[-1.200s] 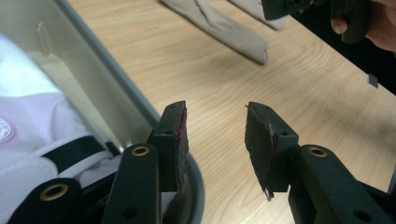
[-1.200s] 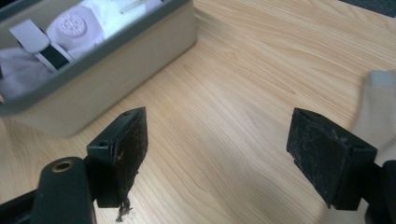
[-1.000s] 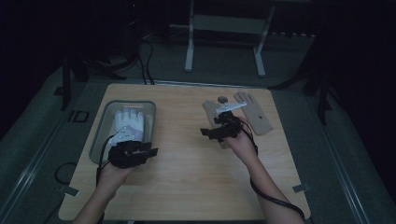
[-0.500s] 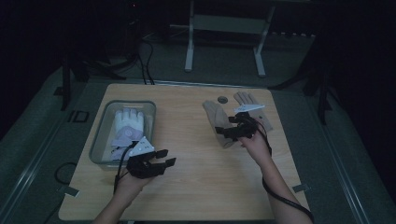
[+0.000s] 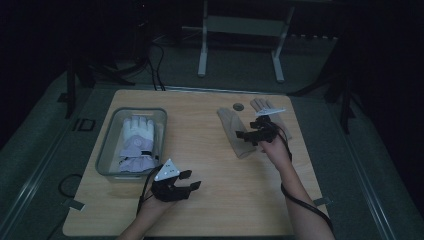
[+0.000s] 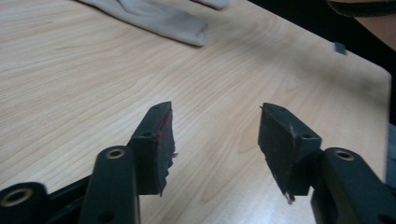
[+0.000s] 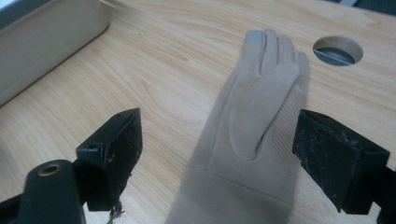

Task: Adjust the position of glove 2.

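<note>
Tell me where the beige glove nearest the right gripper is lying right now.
In the high view the beige glove lies flat on the table's right half, just left of the right gripper, fingertips near the round hole.

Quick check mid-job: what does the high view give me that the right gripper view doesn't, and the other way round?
High view: the clear bin with a white glove inside, the left hand-held gripper open over bare table, and a second beige glove behind the right hand. Right gripper view: close detail of the beige glove, its grey fingertip patch, lying flat between that hand-held gripper's open jaws, not yet pinched. Both: the beige glove, the wooden table and its round hole.
</note>
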The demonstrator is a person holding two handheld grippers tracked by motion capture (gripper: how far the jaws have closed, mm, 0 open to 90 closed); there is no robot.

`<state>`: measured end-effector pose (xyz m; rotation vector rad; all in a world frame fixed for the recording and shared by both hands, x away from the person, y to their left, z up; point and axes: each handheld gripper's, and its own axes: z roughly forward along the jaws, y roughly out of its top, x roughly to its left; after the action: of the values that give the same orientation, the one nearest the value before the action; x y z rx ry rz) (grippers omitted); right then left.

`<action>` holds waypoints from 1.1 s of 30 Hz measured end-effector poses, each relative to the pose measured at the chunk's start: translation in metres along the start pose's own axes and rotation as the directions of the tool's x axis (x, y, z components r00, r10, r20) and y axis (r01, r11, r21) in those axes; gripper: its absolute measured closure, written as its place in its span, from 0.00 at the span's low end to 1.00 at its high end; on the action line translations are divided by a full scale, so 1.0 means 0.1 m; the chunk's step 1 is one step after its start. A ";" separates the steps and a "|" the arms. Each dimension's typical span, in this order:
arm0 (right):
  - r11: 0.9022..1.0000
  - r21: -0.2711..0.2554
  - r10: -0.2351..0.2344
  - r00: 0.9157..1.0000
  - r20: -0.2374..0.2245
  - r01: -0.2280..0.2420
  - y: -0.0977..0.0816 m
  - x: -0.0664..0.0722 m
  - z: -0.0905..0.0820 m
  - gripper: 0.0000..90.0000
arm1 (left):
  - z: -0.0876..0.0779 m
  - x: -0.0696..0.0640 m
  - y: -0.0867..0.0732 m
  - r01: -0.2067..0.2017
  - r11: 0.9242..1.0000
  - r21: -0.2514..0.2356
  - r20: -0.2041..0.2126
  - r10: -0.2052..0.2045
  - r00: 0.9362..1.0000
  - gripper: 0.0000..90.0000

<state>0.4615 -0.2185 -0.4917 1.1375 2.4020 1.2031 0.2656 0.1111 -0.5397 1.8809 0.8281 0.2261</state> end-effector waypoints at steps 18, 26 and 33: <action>0.999 0.002 -0.036 0.992 0.122 0.036 0.02 -0.15 0.32 0.25 | 0.08 0.10 -0.20 -0.004 1.000 0.003 0.014 0.004 1.000 0.06; 0.994 0.055 -0.107 0.983 0.152 0.099 0.02 -0.18 0.57 0.36 | 0.07 0.12 -0.24 -0.015 1.000 -0.011 0.011 0.015 1.000 0.04; 0.993 0.093 -0.093 0.980 0.174 0.078 0.02 -0.20 0.75 0.37 | 0.05 0.10 -0.23 -0.015 1.000 -0.018 0.014 0.015 1.000 0.04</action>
<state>0.5139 -0.1886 -0.5408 1.1027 2.3602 0.9379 0.2656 0.1197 -0.5642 1.8705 0.8002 0.2278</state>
